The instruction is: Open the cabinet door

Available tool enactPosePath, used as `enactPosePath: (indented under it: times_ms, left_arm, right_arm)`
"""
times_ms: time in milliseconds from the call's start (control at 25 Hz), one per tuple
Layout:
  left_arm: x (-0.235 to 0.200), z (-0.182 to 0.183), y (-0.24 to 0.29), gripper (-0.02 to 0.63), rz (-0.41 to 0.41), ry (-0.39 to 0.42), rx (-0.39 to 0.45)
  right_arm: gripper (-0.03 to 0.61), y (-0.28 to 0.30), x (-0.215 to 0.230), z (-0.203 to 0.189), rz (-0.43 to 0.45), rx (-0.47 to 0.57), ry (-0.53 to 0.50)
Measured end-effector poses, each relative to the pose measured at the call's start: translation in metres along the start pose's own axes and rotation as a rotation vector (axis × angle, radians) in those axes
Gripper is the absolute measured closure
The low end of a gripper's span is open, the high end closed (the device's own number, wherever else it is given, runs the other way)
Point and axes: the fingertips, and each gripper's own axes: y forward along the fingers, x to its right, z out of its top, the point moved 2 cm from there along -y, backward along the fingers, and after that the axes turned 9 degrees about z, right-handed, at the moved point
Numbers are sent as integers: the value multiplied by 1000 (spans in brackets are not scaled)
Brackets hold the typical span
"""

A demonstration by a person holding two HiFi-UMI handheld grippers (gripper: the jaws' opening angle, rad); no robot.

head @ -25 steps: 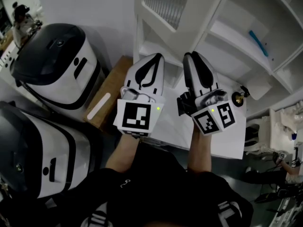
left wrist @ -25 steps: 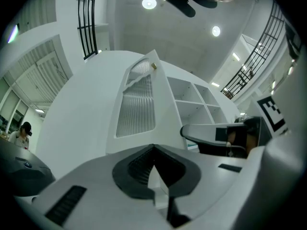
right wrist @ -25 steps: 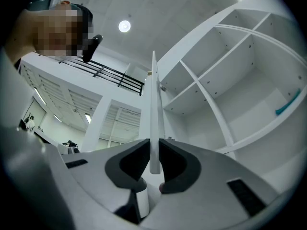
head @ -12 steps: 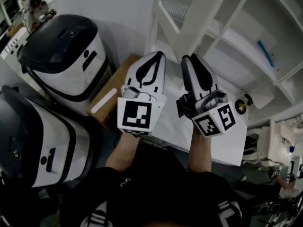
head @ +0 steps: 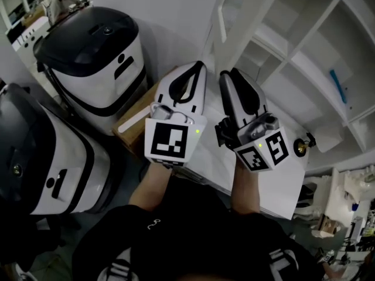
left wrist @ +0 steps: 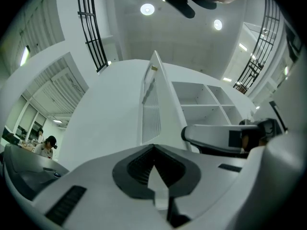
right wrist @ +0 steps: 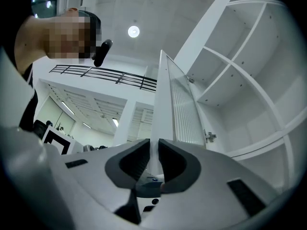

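Note:
The white cabinet door (head: 237, 10) with a ribbed panel stands swung out from the open shelves (head: 304, 40). My right gripper (head: 225, 75) is shut on the door's free edge. In the right gripper view that edge (right wrist: 163, 95) runs up from between the dark pads (right wrist: 172, 159), with the ribbed panel and a hinge beside it. My left gripper (head: 198, 66) hovers just left of the right one, shut with nothing held. In the left gripper view its tips (left wrist: 154, 147) meet below the door (left wrist: 152, 109), apart from it.
Two large white-and-black machines (head: 96, 45) (head: 41, 157) stand at the left. A wooden box (head: 137, 124) lies against the wall below the left gripper. Under my hands a white panel (head: 281, 186) carries a brass knob (head: 302, 148). Cluttered white items sit at the lower right.
The door has swung further out from the shelves with the right gripper on its edge. Both grippers have shifted away from the cabinet, toward the machines.

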Motion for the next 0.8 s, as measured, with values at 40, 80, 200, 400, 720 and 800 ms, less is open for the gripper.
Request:
enactPosePath:
  times_ms: [40, 80, 200, 400, 720, 800]
  left_arm:
    - [-4, 1, -2, 603, 12, 5, 1]
    - [-8, 1, -3, 603, 25, 9, 2]
    - [-22, 3, -9, 603, 65, 23, 1]
    - [-42, 7, -19, 603, 127, 52, 1]
    - [-80, 24, -33, 603, 228, 97, 36]
    - [-88, 25, -38, 603, 248, 101, 36]
  right_arm:
    - [505, 3, -2, -1, 9, 4, 1]
    - [506, 7, -4, -2, 18, 6, 3]
    - [511, 19, -11, -7, 45, 2, -5]
    - [517, 39, -20, -15, 85, 6, 3]
    - [522, 77, -29, -31, 148, 10, 28]
    - [523, 85, -31, -35, 158, 5, 32]
